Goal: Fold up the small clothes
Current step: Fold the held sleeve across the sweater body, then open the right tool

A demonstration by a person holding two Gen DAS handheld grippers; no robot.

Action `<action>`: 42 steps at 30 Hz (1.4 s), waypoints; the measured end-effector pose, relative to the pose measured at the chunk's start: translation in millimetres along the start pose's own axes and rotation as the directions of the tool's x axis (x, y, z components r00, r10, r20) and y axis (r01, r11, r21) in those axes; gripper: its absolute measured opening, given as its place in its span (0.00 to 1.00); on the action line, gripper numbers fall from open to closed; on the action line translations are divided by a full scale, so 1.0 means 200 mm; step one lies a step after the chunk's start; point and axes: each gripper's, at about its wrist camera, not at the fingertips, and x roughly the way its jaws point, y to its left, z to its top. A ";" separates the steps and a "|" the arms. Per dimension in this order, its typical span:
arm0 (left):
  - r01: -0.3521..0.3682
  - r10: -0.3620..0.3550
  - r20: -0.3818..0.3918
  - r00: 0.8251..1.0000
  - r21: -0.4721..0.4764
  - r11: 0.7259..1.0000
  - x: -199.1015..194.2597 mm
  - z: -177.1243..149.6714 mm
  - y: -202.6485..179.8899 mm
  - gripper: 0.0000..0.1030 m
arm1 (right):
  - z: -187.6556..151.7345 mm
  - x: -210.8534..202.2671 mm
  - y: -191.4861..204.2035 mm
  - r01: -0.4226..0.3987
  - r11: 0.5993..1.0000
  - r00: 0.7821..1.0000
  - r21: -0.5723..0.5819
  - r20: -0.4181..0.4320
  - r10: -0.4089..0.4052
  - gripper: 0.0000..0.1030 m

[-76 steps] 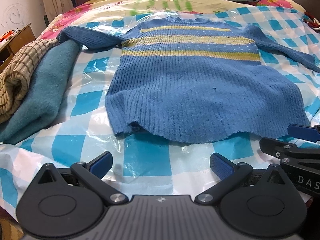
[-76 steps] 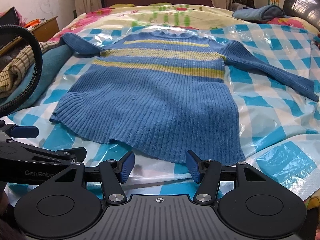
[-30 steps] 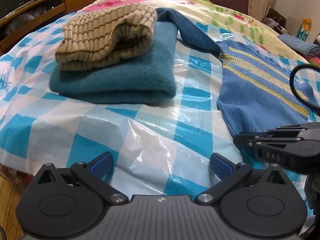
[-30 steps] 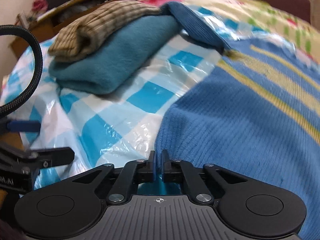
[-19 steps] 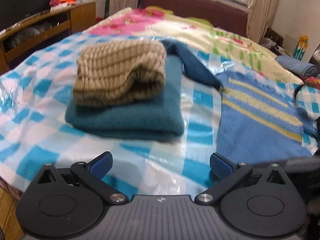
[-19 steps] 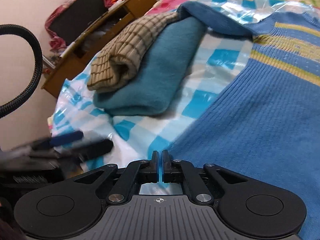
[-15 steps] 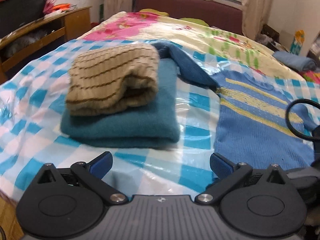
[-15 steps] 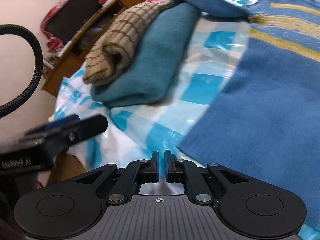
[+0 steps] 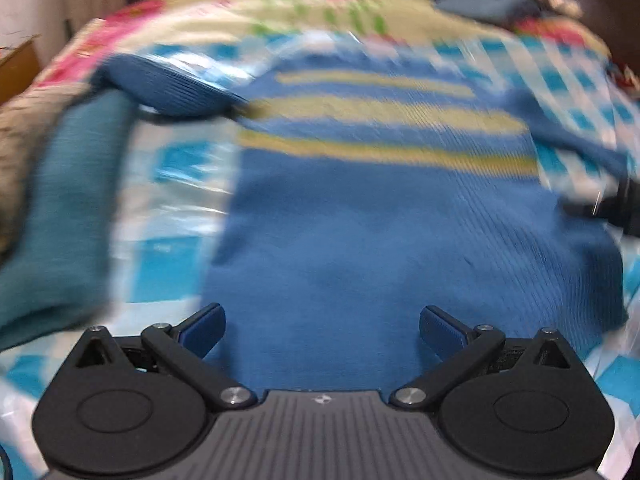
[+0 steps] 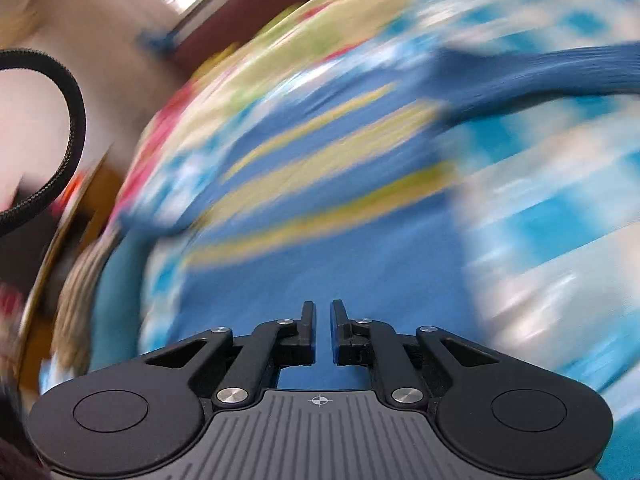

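A blue ribbed sweater (image 9: 360,220) with yellow stripes lies flat on the bed, its sleeves (image 9: 172,88) spread to both sides. My left gripper (image 9: 321,318) hangs open just above the sweater's lower part, nothing between its blue pads (image 9: 204,324). The right wrist view is badly blurred by motion. There my right gripper (image 10: 323,308) is over the same sweater (image 10: 340,264); its jaws are opening, a narrow gap apart, with no cloth pinched between them. One sleeve (image 10: 540,76) stretches away to the upper right.
A blue-and-white checked plastic sheet (image 9: 176,200) covers the bed. A folded teal garment (image 9: 60,208) with a beige knit (image 9: 20,132) on top lies at the left. A dark shape (image 9: 616,208) shows at the right edge. A black cable (image 10: 68,120) loops at the left.
Both views have swung from the folded pile onto the sweater's body. The right jaws, shut at the sweater's corner earlier, now stand slightly apart. The left gripper stays open.
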 end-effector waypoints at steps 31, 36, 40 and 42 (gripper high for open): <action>0.127 -0.131 0.013 0.991 0.163 0.978 0.21 0.36 -0.73 1.00 | 0.57 -0.18 -1.22 -0.209 0.710 0.831 0.672 0.505 -0.233 0.09; 0.121 -0.128 0.046 0.991 0.132 0.984 0.19 0.34 -0.63 1.00 | 0.67 -0.29 -0.97 -0.177 0.842 0.807 0.509 0.565 -0.172 0.08; 0.122 -0.126 0.059 0.990 0.068 0.990 0.17 0.30 -0.48 1.00 | 0.79 -0.21 -0.59 -0.142 0.941 0.834 0.308 0.549 -0.054 0.08; 0.101 -0.104 0.082 0.991 0.037 0.994 0.16 0.28 -0.39 1.00 | 0.82 -0.12 -0.34 -0.127 0.977 0.854 0.173 0.520 0.019 0.08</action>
